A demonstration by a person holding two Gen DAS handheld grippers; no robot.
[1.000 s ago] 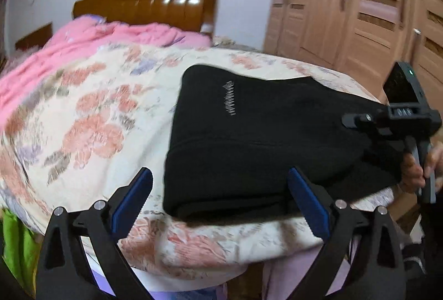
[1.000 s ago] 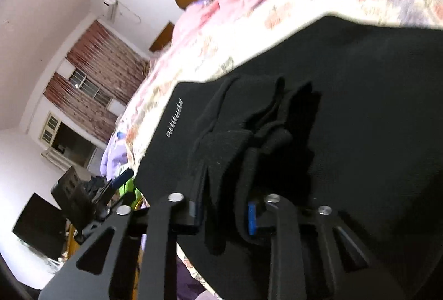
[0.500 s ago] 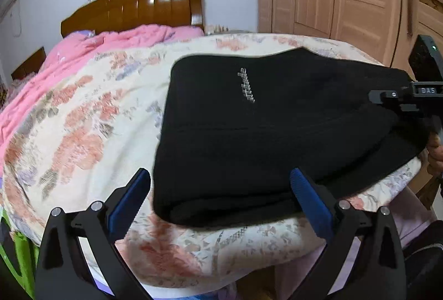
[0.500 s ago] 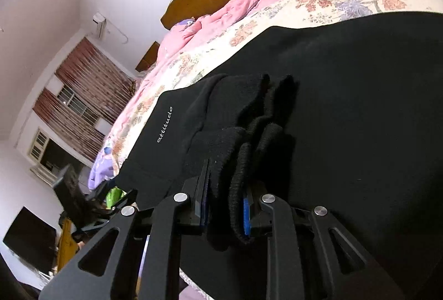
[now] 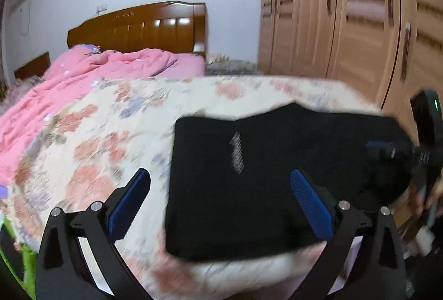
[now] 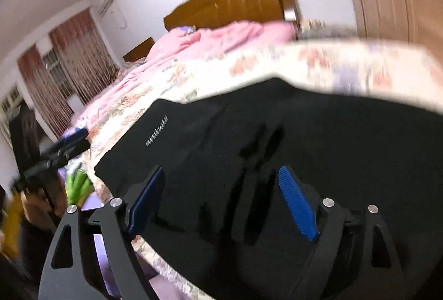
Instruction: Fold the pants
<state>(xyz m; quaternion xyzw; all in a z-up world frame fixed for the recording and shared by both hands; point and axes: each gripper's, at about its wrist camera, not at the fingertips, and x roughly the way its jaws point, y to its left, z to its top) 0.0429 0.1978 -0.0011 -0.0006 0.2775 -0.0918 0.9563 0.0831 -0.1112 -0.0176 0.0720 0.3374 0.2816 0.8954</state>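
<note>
Both claws I see spread wide and empty: left gripper (image 5: 220,190) and right gripper (image 6: 221,189) over the folded black knit pants (image 5: 277,175) on the floral quilt (image 5: 110,133)

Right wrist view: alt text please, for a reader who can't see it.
The open right gripper hovers over folded black pants lying on a floral bedspread. A pink quilt and wooden headboard sit behind; the image is motion-blurred.
</note>
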